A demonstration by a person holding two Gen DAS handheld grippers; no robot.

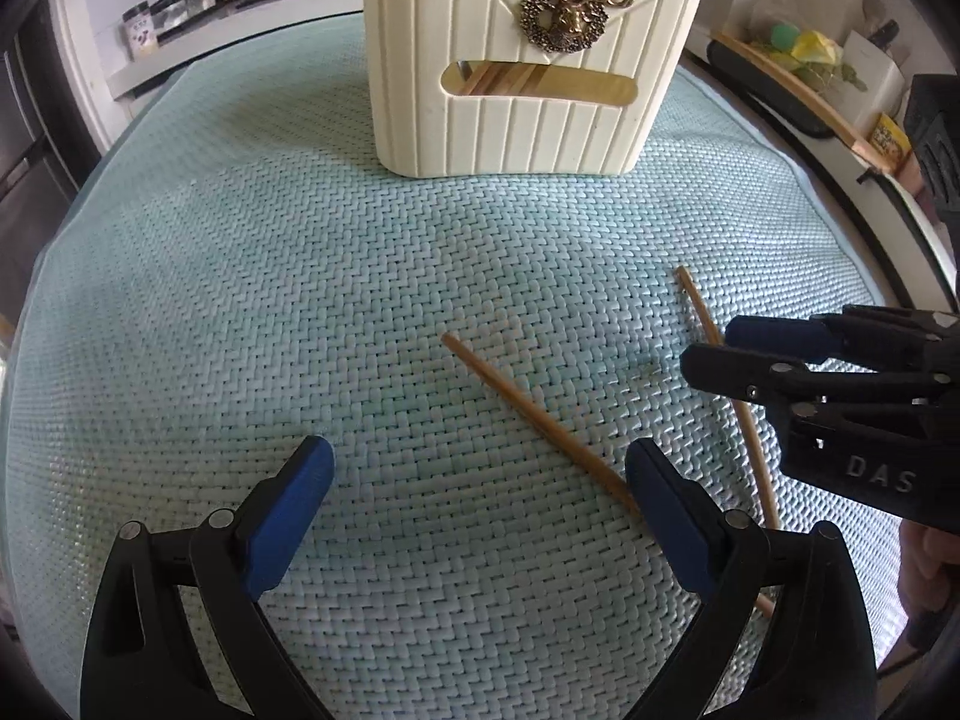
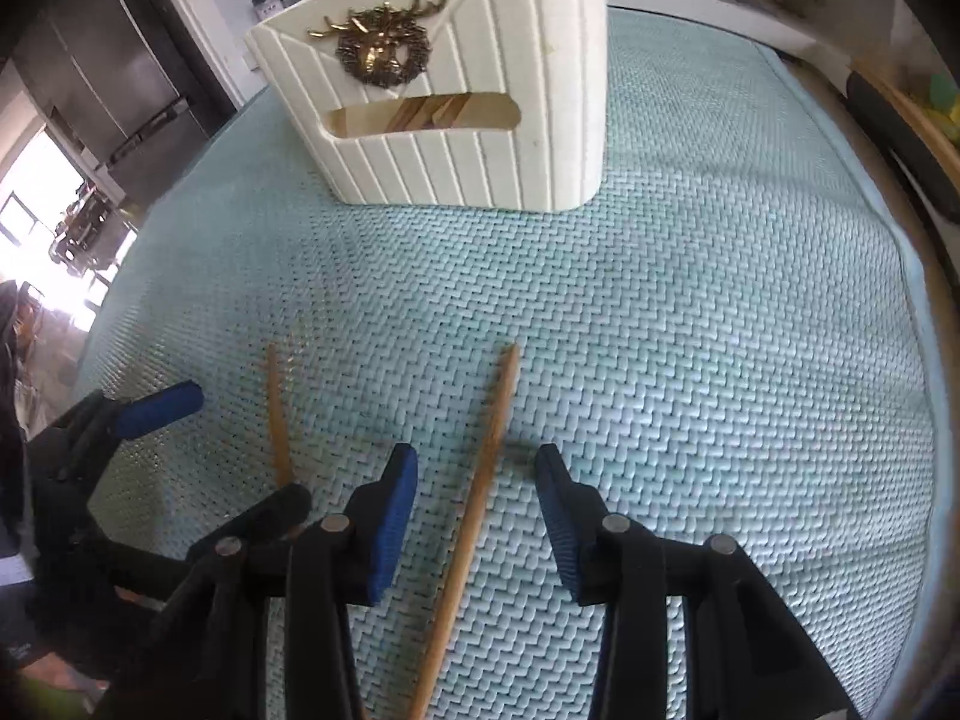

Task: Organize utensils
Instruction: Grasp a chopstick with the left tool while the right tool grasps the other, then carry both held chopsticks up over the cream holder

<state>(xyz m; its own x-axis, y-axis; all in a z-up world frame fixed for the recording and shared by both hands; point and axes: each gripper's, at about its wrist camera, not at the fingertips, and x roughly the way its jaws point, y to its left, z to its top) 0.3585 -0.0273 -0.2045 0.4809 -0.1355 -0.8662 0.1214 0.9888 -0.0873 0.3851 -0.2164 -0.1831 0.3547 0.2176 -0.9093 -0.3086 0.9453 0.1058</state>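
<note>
In front of the cream holder (image 2: 444,102), the right gripper (image 2: 477,516) straddles one chopstick (image 2: 480,492) with open fingers, not yet closed, while the left gripper (image 1: 480,516) waits open.

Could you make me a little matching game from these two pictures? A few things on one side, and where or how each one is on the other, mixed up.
Things:
1. cream holder
2. right gripper
3. left gripper
4. gold deer badge

States:
a. jaws spread wide, one chopstick running under a pad
b. fixed to the holder's front
c. stands at the far end of the green mat, sticks inside
d. jaws on either side of a chopstick, not touching it

Pairs: 1-c, 2-d, 3-a, 4-b
</note>
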